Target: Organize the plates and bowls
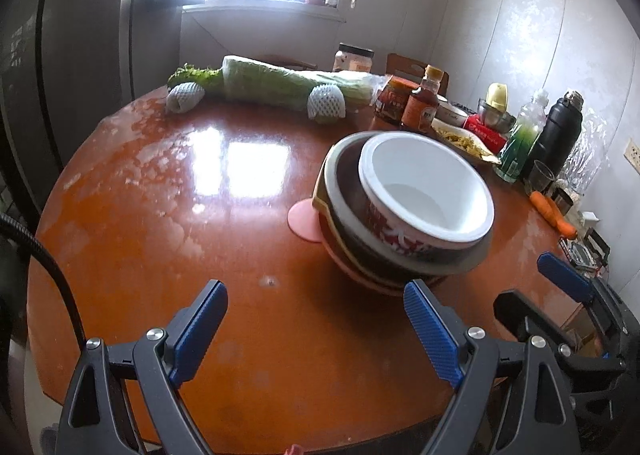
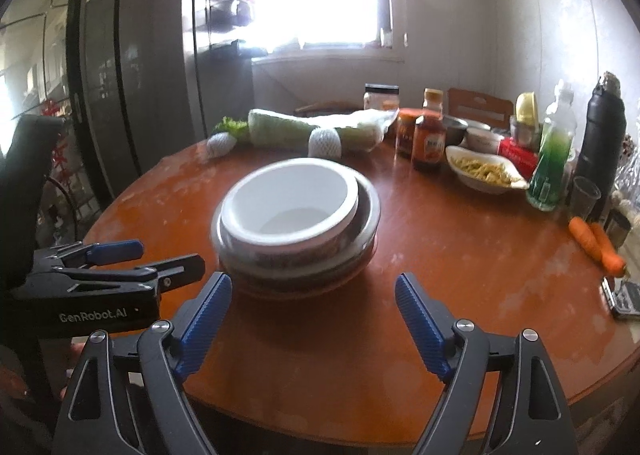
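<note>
A white bowl (image 1: 426,193) with a red pattern sits nested on top of a stack of brown and pinkish bowls and plates (image 1: 348,239) on the round wooden table (image 1: 160,215). The same white bowl (image 2: 290,203) tops the stack (image 2: 304,275) in the right wrist view. My left gripper (image 1: 316,301) is open and empty, short of the stack and to its left. My right gripper (image 2: 314,291) is open too, with nothing between its fingers, just in front of the stack. The right gripper (image 1: 560,283) shows at the right of the left wrist view, the left gripper (image 2: 120,255) at the left of the right wrist view.
A cabbage (image 2: 312,127) and two net-wrapped fruits (image 2: 324,141) lie at the far side. Sauce bottles (image 2: 430,131), a dish of food (image 2: 484,173), a green bottle (image 2: 554,159), a black flask (image 2: 604,123) and carrots (image 2: 596,243) crowd the right. A pink mat (image 1: 302,219) lies beside the stack.
</note>
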Demonstrator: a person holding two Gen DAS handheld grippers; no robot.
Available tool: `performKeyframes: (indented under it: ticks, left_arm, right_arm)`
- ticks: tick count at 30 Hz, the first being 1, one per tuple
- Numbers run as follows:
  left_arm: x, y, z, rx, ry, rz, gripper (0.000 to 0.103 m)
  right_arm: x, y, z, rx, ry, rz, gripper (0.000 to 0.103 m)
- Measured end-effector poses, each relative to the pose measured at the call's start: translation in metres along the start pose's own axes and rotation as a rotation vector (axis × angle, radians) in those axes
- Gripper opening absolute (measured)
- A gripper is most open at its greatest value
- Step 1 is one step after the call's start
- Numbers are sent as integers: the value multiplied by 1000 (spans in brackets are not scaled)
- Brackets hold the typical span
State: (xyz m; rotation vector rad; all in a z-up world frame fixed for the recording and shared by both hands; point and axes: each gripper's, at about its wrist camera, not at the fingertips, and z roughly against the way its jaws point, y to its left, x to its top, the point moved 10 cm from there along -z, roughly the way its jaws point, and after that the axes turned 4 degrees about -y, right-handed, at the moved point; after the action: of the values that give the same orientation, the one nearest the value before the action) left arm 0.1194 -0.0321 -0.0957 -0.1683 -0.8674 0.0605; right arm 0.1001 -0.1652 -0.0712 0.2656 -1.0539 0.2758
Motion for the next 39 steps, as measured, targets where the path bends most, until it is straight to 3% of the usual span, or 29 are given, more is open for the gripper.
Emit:
performKeyframes:
  ticks: [21,39]
  left_arm:
    - [-21,4,-9,28,33,-18,90]
    - [-26,5,-13,50,51,-33,90]
  right_arm:
    - [-34,-3,-5,-15,35,-58,86]
    - [-43,-14,-7,-42,53,-73,86]
